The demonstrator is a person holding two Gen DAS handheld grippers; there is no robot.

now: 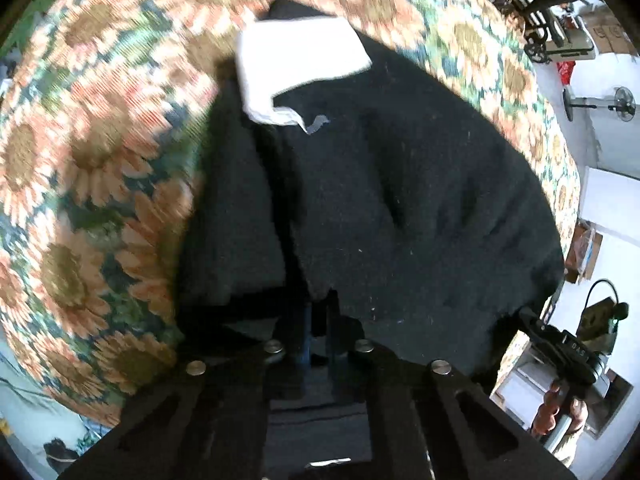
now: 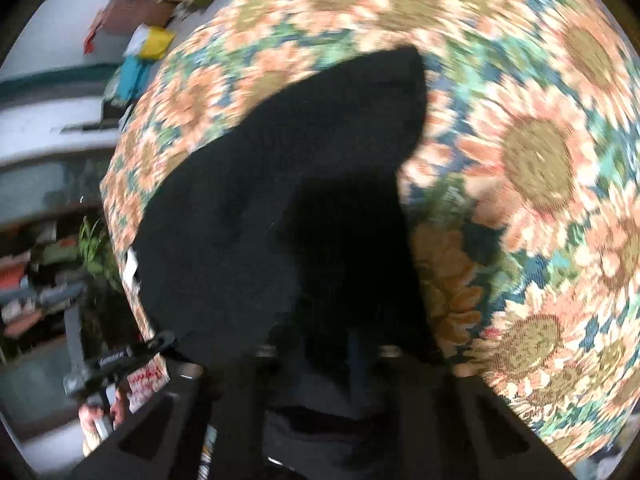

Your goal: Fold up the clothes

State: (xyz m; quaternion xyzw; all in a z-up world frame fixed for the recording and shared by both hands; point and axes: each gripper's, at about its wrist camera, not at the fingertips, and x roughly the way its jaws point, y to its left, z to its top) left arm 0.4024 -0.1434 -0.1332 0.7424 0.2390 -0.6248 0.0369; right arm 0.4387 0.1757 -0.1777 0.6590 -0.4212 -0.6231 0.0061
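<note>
Surface: desk under a woven sunflower-print cloth [image 1: 100, 168], orange, green and blue; room beyond cluttered, with a standing fan [image 1: 620, 104] and cardboard boxes [image 2: 136, 12]; black knit garment with white collar [image 1: 400, 200] spread on the cloth, collar at the far end; left tongs [image 1: 318, 320] closed, pinching its near hem; right tongs [image 2: 326, 344] buried in dark fabric, grip cannot be told.
</note>
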